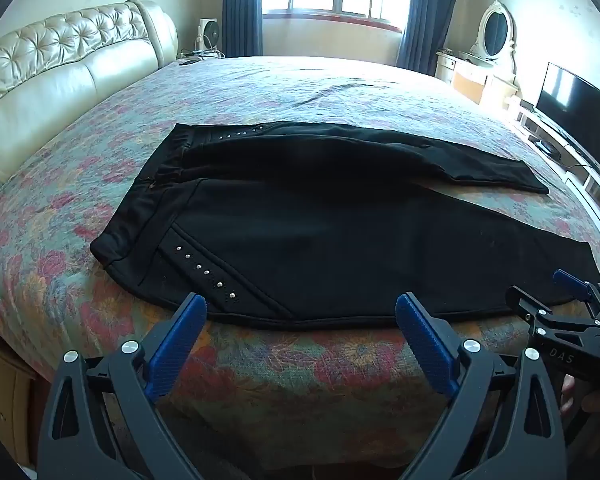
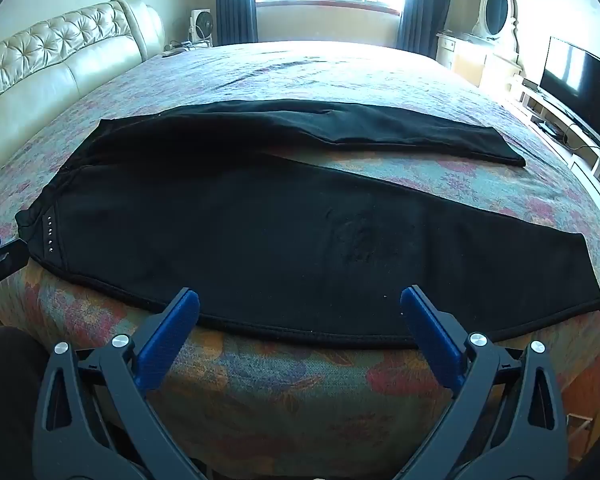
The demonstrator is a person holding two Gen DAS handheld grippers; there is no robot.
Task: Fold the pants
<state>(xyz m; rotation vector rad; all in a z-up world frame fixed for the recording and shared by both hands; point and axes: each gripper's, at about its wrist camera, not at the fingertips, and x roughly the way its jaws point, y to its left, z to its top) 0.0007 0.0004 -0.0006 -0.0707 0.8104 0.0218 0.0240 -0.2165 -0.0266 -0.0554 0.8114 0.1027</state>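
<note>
A pair of soft black pants with little silver studs by the pockets (image 1: pixel 300 232) lies flat on a big bed with a flowery cover (image 1: pixel 260 368). The waist is on the left side, toward the shiny cream headboard (image 1: pixel 60 64). The two legs stretch out to the right and spread apart like a V, so some of the flowery cover shows between them. The near leg runs along the front edge of the bed.

No fold is made yet. The pants are only laid out and smoothed. All the folding is still left to do, and I think the first step is to lay one leg over the other.

The left gripper with blue pads (image 1: pixel 300 312) hangs just in front of the near edge of the pants, close to the studs. Its two fingers are wide apart and hold nothing. The right gripper with blue pads (image 2: pixel 300 308) hangs by the lower part of the near leg. Its fingers are wide apart too, and nothing is between them. Neither one looks like it touches the cloth.

A dark flat television (image 1: pixel 576 112) stands far off on the right.
</note>
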